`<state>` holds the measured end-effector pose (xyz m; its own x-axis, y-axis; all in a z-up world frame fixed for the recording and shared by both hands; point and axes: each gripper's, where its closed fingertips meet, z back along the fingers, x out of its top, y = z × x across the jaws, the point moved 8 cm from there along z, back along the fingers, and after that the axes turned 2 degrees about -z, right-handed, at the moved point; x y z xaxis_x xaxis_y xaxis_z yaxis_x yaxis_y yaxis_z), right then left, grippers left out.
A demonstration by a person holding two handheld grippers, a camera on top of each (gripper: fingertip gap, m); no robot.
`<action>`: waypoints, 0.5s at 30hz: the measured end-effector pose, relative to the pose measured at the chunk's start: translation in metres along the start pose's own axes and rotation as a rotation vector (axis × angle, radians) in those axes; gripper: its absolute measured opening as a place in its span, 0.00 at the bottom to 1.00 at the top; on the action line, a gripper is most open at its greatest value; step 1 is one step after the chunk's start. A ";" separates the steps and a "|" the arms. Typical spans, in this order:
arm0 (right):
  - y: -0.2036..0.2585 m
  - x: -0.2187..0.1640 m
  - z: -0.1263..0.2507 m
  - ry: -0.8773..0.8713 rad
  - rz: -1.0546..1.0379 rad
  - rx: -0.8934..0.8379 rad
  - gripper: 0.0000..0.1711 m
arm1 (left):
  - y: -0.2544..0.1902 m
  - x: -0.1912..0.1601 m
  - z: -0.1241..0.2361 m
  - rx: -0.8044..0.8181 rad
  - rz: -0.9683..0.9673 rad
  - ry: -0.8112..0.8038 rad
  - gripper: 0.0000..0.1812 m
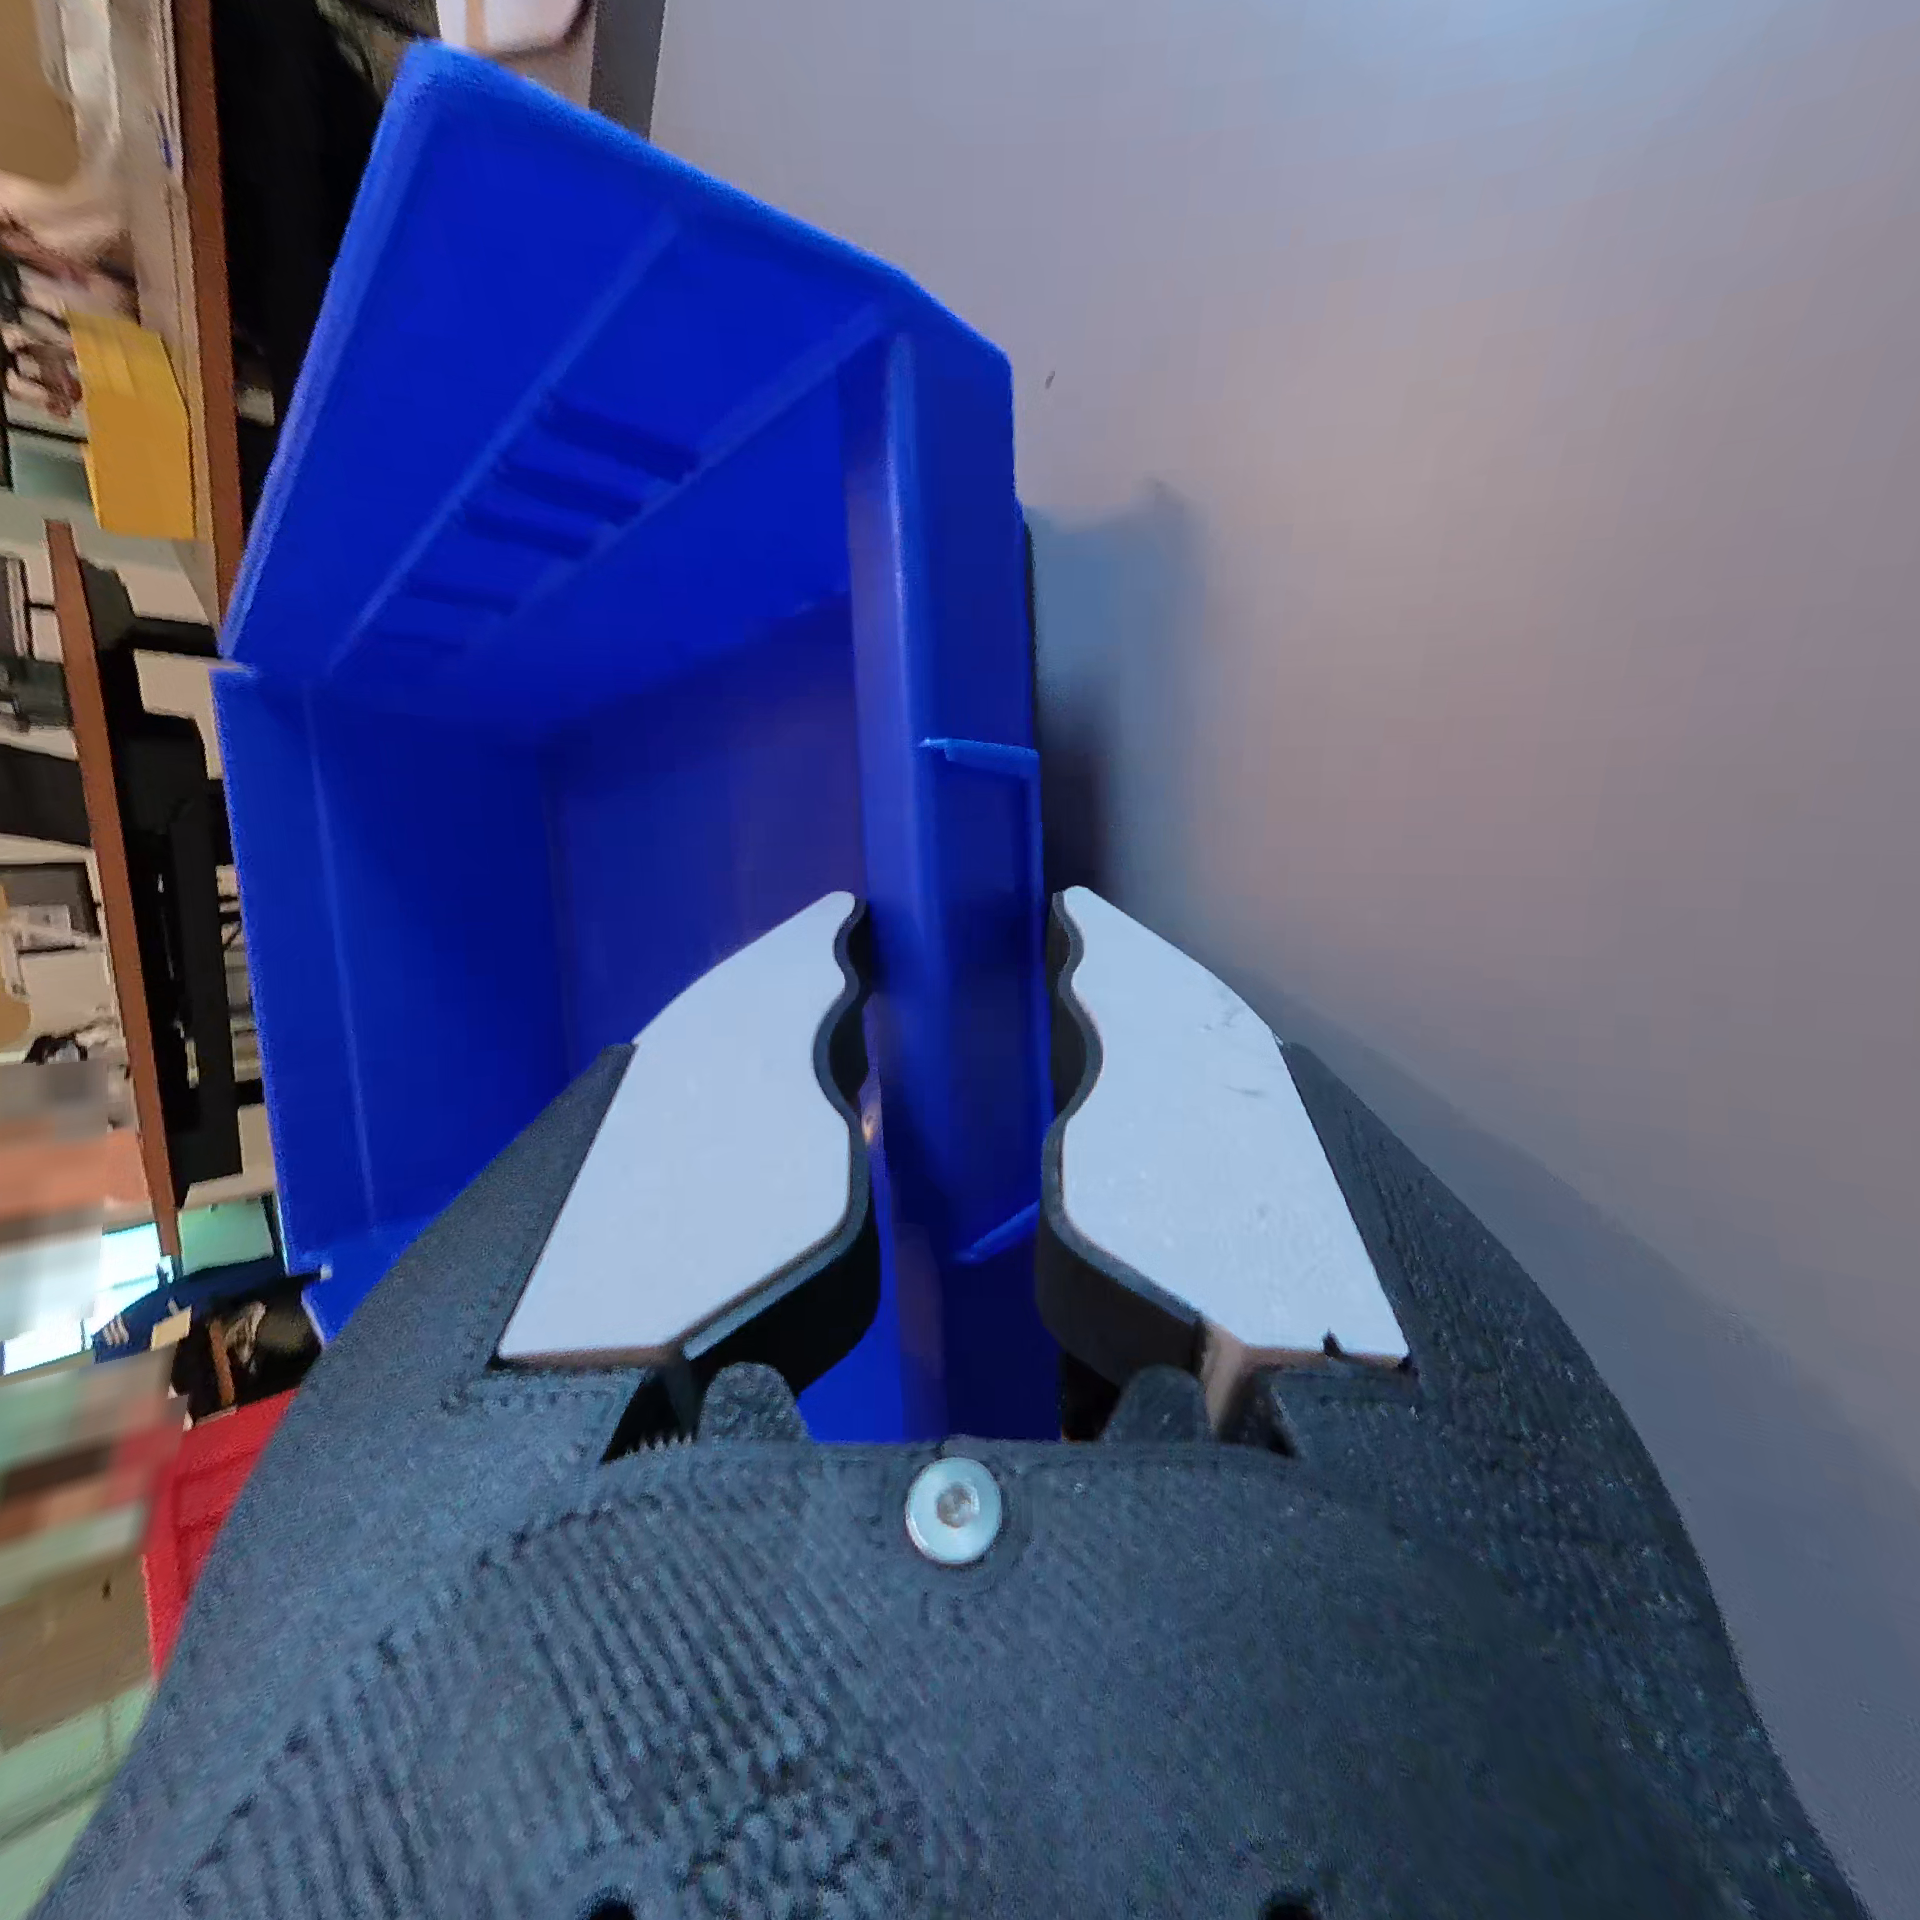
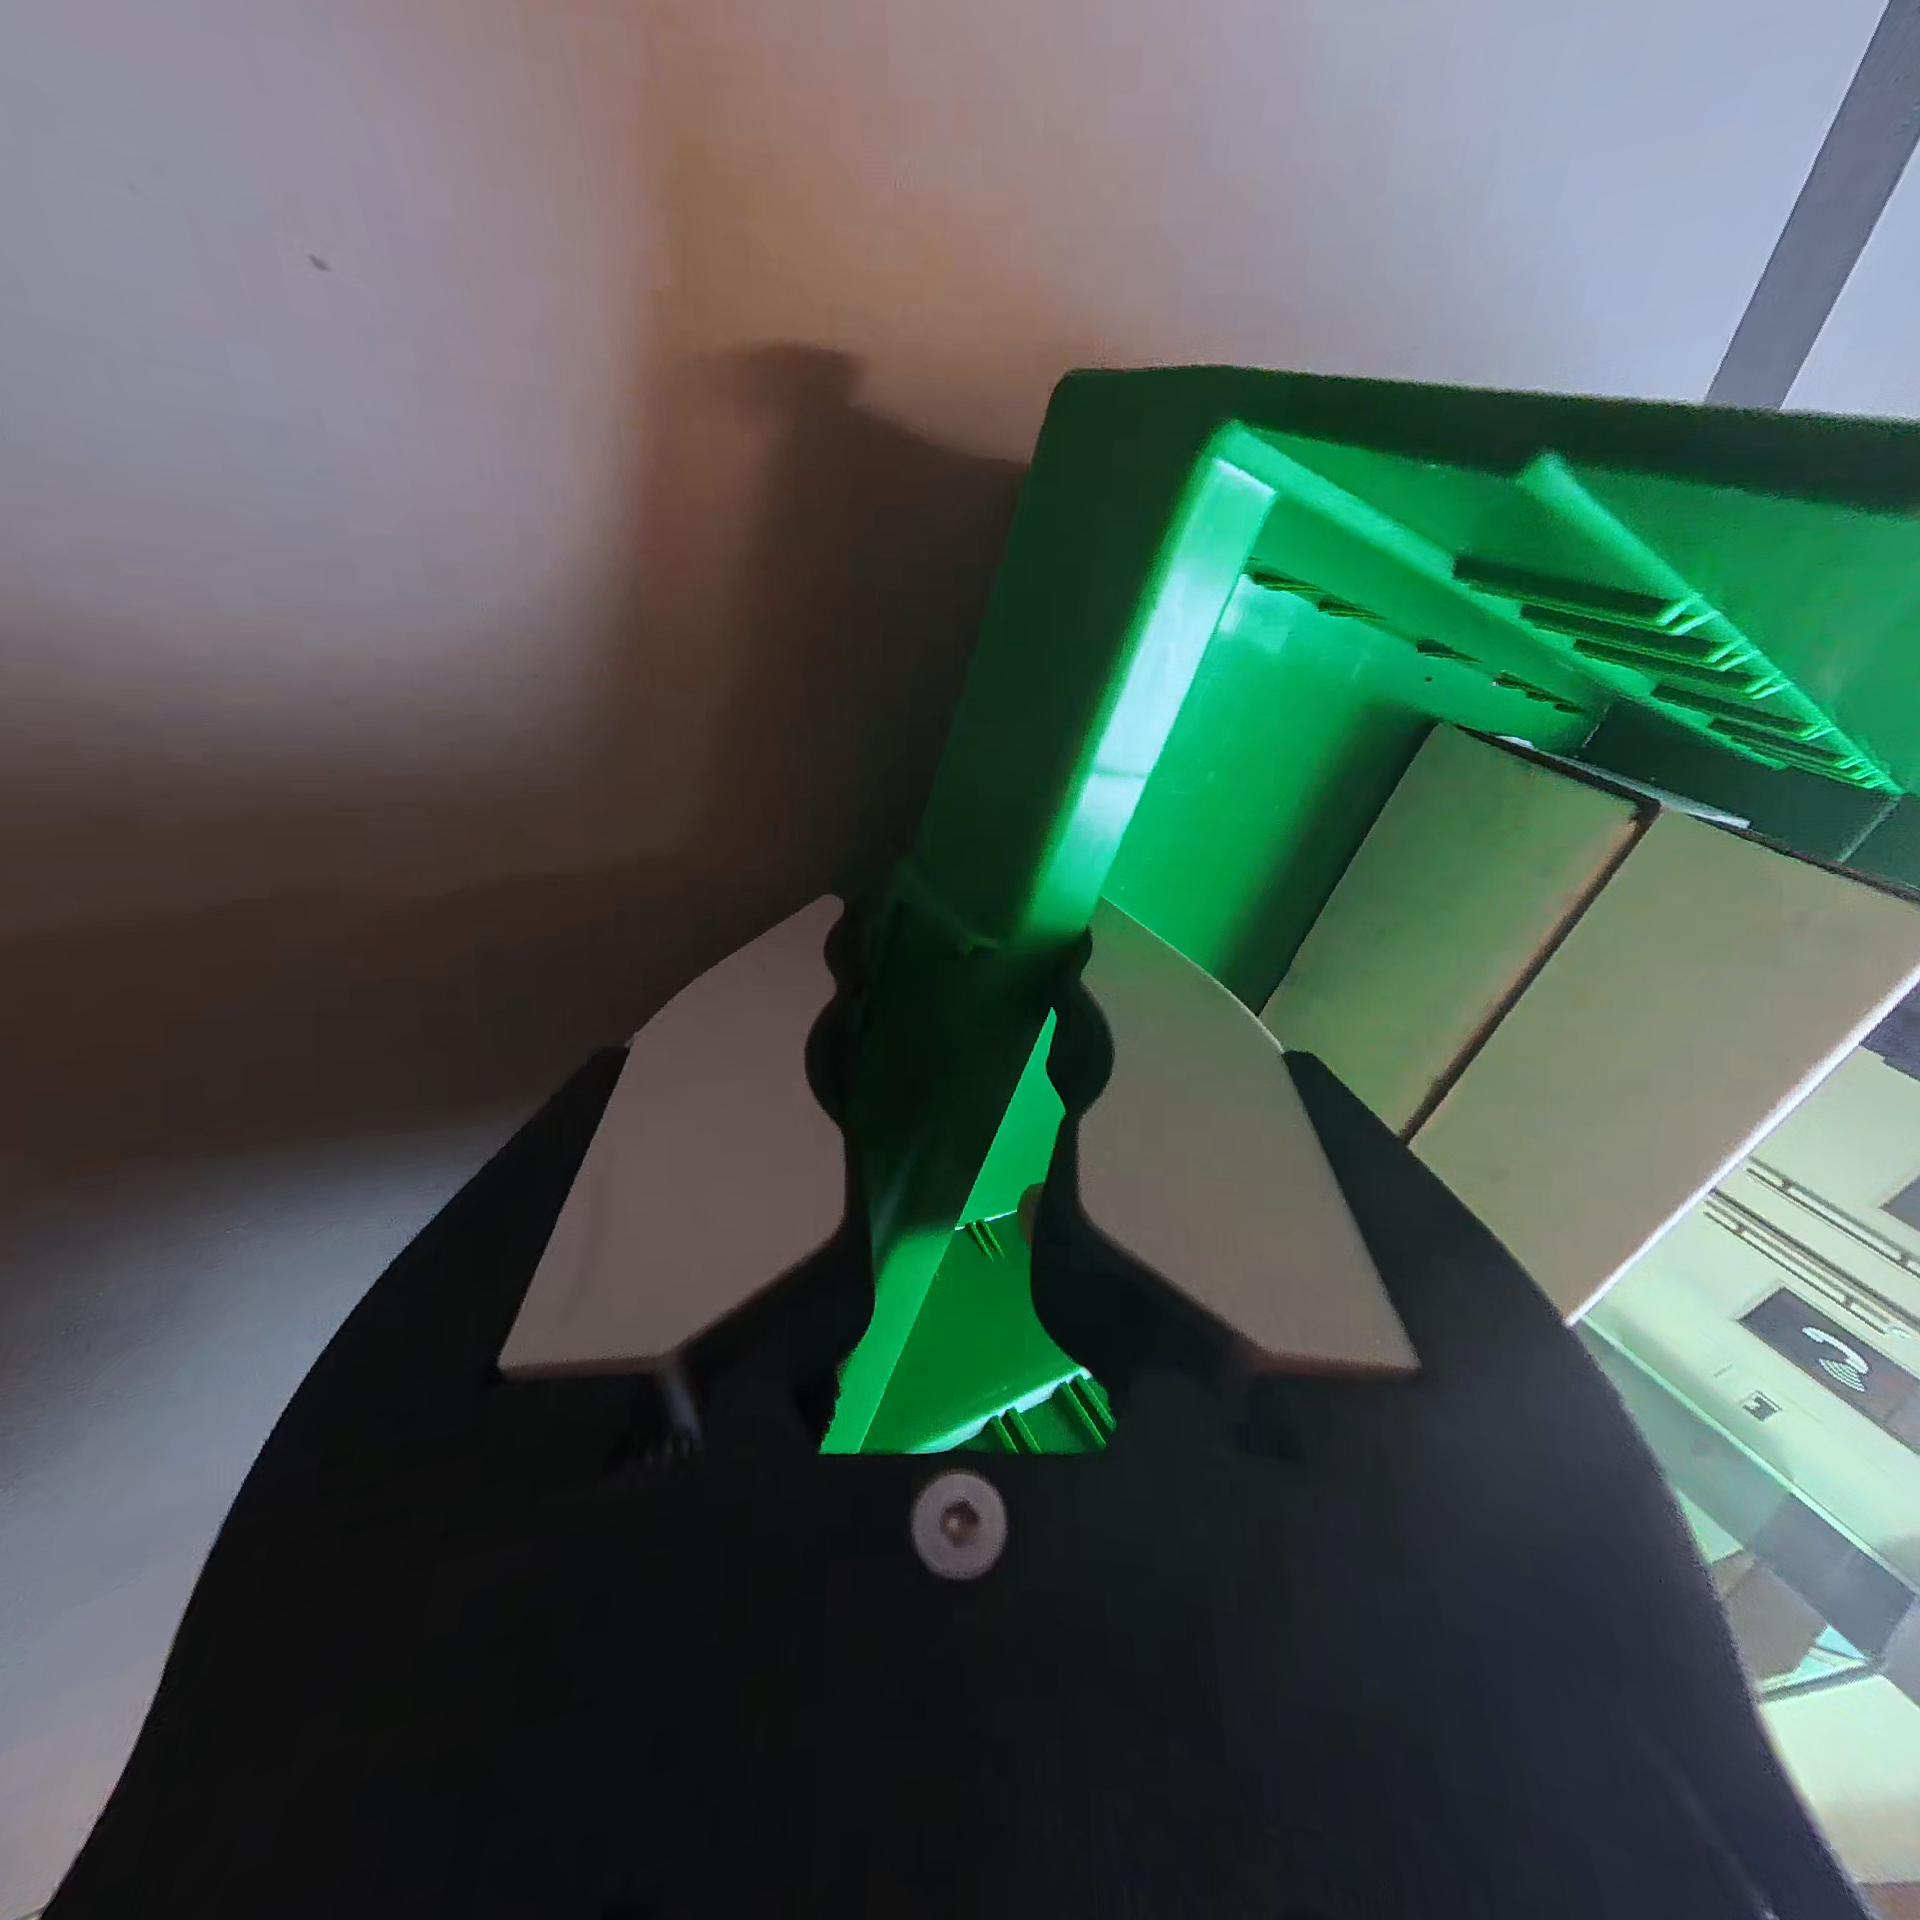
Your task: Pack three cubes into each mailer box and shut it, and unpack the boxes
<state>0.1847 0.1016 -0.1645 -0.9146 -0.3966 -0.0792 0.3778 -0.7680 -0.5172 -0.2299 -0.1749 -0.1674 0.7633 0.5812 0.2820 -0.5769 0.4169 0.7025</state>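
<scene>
1. The blue bin [image 1: 540, 727] is plastic, with an open top and ribs under its rim. It is tipped on its side against the grey surface, and nothing shows inside it.
2. The green bin [image 2: 1195, 727] is the same kind of plastic bin, also tipped.
3. Flat cardboard mailer boxes [image 2: 1621, 997] stand packed inside the green bin.

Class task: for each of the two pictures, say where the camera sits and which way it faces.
Left wrist view: sits on the left gripper, faces forward along its fingers, which straddle the wall of a blue bin.
Right wrist view: sits on the right gripper, faces forward into a green bin holding cardboard boxes.
Shared: only the pale grey surface.
</scene>
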 end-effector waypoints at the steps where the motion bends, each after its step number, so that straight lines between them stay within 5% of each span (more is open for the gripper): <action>1: 0.005 0.003 0.003 -0.006 0.007 -0.001 0.20 | -0.004 0.008 0.001 -0.001 -0.006 -0.017 0.18; 15: 0.087 0.062 0.057 -0.226 0.139 -0.043 0.20 | -0.065 0.143 0.007 -0.114 -0.314 -0.363 0.18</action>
<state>0.1689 -0.0184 -0.1663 -0.7968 -0.6030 0.0377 0.4870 -0.6780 -0.5506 -0.0810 -0.1235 -0.1685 0.9457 0.1426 0.2920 -0.3154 0.6183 0.7198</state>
